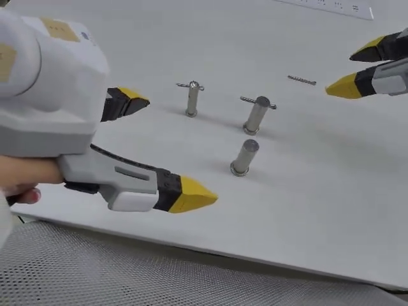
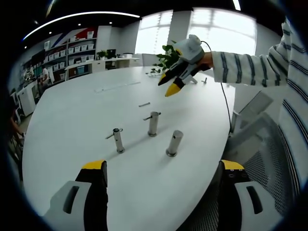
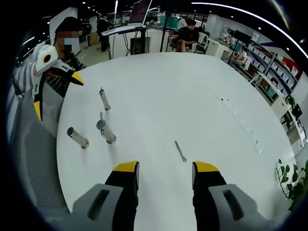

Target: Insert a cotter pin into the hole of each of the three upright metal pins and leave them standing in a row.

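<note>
We hold the left hand-held gripper (image 1: 171, 148) low over the near side of a broad white tabletop (image 1: 319, 210), its jaws spread and empty. The right hand-held gripper (image 3: 166, 167) hangs at the far side, jaws also spread, carrying nothing. Between them three upright metal pins stand in a loose cluster rather than a row. The far pin (image 1: 192, 100) and the middle pin (image 1: 256, 116) each carry a cotter pin through the head; the near pin (image 1: 244, 157) is bare. The loose cotter pin (image 1: 301, 80) lies flat on the tabletop, well apart from the pins and just ahead of the right jaws.

We judge it light, thin and stiff, likely to skate on the smooth top. It is best pinched near one end, so the other is free to enter the hole. The near pin looks solid but narrow-footed; a sideways push could tip it, so we would steady it low on the shank.

Around us is an open workroom with shelves, tall windows, a potted plant (image 2: 166, 55) and people at desks. A power strip (image 3: 240, 126) lies on the tabletop.
</note>
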Demonstrator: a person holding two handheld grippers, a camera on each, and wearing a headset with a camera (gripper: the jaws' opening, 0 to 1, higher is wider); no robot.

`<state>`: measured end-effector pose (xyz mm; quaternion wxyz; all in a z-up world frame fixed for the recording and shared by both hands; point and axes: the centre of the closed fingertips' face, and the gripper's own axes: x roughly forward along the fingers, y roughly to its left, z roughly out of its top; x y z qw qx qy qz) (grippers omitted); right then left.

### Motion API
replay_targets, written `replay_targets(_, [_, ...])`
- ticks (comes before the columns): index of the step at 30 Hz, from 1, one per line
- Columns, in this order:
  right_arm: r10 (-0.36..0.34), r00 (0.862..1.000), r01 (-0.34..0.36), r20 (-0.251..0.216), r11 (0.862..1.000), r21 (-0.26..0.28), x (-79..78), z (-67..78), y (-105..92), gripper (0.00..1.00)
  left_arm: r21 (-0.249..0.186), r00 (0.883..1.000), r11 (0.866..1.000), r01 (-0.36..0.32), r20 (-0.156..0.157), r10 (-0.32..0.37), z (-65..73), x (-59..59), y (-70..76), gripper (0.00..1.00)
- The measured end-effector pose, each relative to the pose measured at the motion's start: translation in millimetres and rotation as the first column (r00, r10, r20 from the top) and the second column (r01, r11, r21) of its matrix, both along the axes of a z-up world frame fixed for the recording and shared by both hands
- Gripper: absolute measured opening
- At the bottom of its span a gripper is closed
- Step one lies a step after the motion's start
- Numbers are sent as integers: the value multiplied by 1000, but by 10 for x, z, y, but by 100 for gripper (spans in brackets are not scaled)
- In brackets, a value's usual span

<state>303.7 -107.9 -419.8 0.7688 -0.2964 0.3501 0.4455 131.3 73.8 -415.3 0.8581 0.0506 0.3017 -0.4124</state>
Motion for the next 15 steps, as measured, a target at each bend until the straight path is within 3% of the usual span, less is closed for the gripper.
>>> replay_targets(9, [16,999,-18,-29,998,-66,366,-281,-35,31,-10,1000,1000,-16,-8,16,-1,16,-7,94])
replay_targets(15, [36,998,-42,-57,994,-104,502,-468,-8,20,-13,1000,1000,-24,-18,24,-15,18,-21,93])
